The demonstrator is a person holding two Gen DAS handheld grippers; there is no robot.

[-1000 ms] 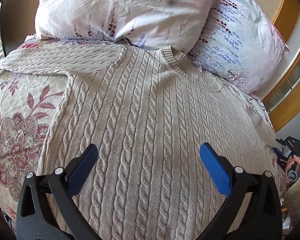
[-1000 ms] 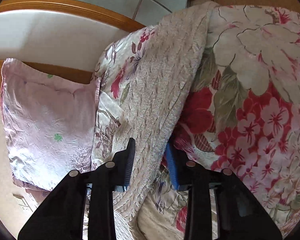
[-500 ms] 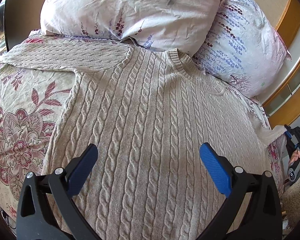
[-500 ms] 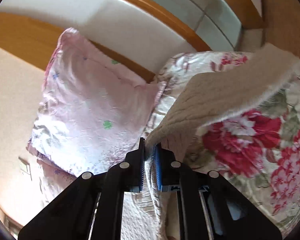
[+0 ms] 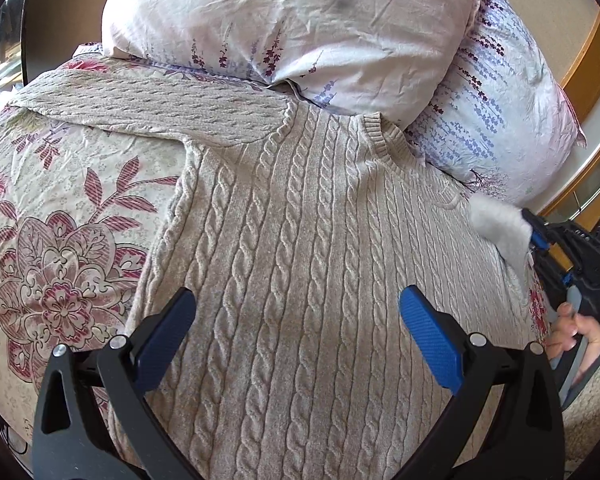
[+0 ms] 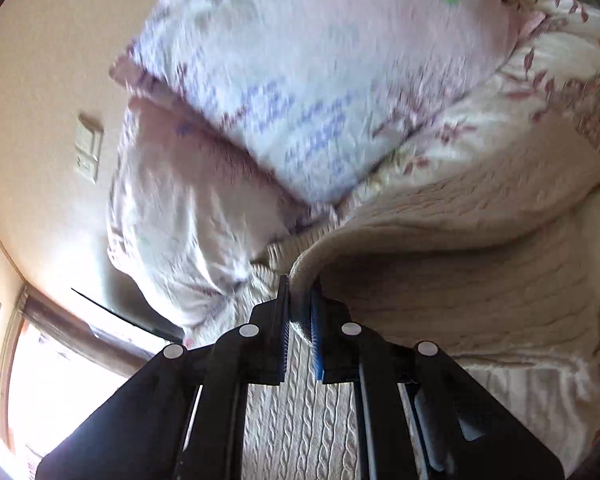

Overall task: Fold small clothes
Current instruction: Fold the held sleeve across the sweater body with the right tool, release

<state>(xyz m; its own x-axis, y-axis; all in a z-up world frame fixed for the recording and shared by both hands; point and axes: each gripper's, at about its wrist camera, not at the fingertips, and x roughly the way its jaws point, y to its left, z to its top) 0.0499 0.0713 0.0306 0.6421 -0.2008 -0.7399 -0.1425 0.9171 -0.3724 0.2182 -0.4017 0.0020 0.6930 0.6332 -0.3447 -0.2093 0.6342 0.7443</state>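
Ahead of the left gripper (image 5: 296, 336), whose black arms carry blue pads, lies a beige cable-knit sweater (image 5: 300, 240) ribbed with rope-like columns. To that claw's left the bedspread (image 5: 60, 248) is cream with dark red and pink flowers and striped leaves. Beyond the sweater, farther ahead, the pillows (image 5: 292, 28) are pale pink with purple and lavender sprigs and a small green leaf mark.
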